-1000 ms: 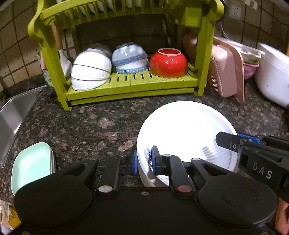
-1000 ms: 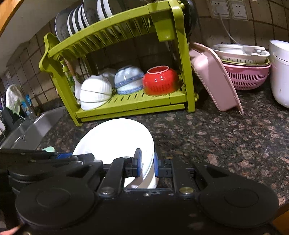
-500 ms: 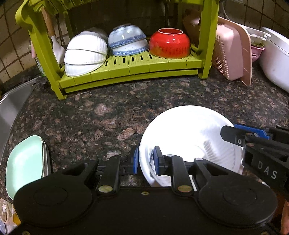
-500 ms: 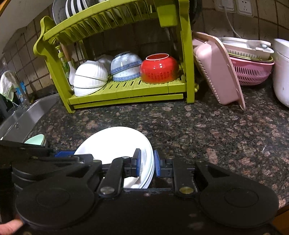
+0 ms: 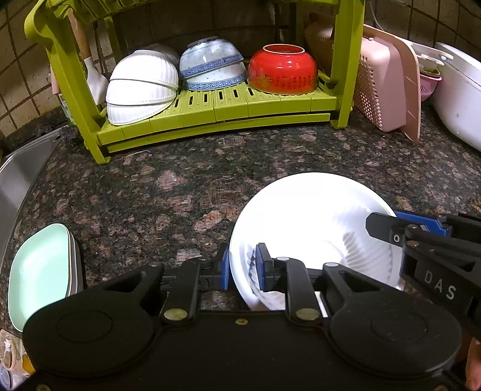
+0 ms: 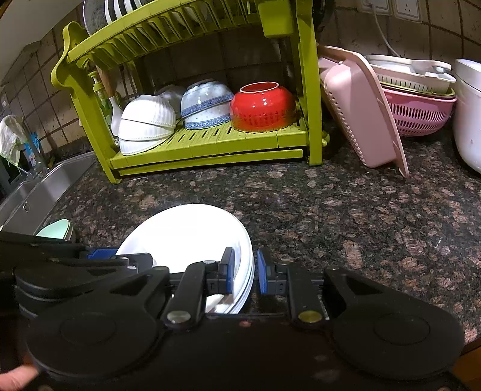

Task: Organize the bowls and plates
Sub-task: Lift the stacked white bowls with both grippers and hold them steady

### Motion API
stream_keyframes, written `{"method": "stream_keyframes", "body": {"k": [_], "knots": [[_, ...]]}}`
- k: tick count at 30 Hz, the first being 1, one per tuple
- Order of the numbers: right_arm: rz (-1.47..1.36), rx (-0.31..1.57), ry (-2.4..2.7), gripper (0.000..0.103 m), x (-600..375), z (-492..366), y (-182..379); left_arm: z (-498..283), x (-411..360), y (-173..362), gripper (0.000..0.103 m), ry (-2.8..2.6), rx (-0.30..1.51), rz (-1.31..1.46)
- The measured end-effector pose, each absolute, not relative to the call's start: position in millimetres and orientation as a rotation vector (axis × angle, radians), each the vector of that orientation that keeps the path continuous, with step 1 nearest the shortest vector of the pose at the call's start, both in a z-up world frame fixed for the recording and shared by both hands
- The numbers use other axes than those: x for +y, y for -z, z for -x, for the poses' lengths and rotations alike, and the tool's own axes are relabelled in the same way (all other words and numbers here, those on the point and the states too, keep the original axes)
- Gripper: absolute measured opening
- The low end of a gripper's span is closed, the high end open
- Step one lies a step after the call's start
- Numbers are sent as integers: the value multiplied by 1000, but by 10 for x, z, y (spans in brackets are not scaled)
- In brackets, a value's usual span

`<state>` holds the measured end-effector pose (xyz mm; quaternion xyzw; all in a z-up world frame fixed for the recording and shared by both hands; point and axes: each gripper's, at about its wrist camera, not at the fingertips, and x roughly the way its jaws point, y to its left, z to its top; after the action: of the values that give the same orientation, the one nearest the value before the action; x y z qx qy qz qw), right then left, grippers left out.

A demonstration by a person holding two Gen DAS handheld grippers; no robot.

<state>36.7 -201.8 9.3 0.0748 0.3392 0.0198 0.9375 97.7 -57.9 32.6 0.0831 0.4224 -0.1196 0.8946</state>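
A stack of white plates is seen low on the dark speckled granite tabletop, in front of the green dish rack. The plates are round, glossy and plain white with a ribbed rim; in the right wrist view at least three stacked edges are counted. The left gripper is clamped on the stack's near-left rim, blue pads on either side. The right gripper straddles the right rim, but a gap is seen between the outer pad and the plate edges, so it is not closed on them.

On the rack's lower shelf, upturned bowls are lined up: two nested white ribbed bowls at left, blue-patterned bowls in the middle, a red bowl at right. More plates stand in the upper tier. Mint-green square plates are stacked at the tabletop's left edge, near the steel sink. A pink basket leans beside the rack.
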Motion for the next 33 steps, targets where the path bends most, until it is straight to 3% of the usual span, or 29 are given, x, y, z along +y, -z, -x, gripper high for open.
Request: {"method": "stream_keyframes", "body": {"k": [33], "knots": [[-144, 702, -45, 19, -1992, -382, -64, -1000, -550, -318, 29, 240, 887, -143]]}}
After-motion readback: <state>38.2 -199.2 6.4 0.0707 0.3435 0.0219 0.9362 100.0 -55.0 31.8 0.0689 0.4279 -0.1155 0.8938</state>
